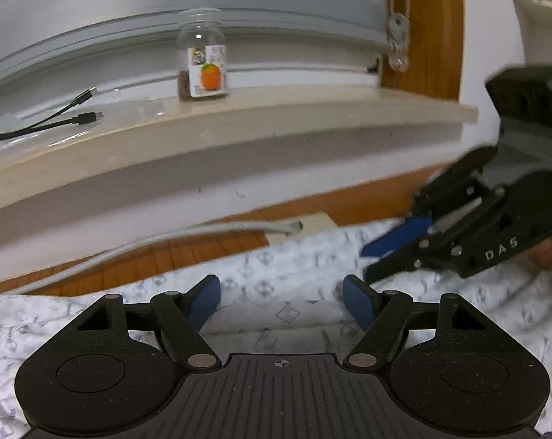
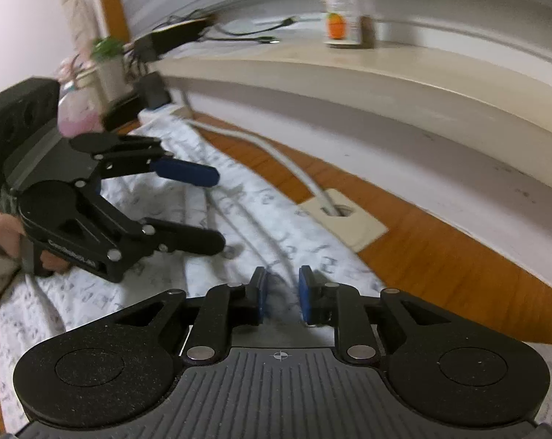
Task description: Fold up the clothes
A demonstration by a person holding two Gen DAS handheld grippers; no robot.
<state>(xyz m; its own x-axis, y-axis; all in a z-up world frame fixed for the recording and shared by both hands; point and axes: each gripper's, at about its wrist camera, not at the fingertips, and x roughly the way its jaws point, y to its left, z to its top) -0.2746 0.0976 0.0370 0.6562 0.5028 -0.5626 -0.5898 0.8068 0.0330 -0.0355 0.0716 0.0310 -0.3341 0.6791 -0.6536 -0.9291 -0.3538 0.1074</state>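
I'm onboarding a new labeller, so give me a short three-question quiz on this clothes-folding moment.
1. True or false: the left gripper is clamped on the patterned cloth.
2. Which stands on the window ledge? A) a mug B) a clear jar with an orange on its label C) a book
3. Fill in: the right gripper has blue ____ on its fingers.

Key: 1 false, its jaws stand wide apart above the cloth; 2 B; 3 pads.
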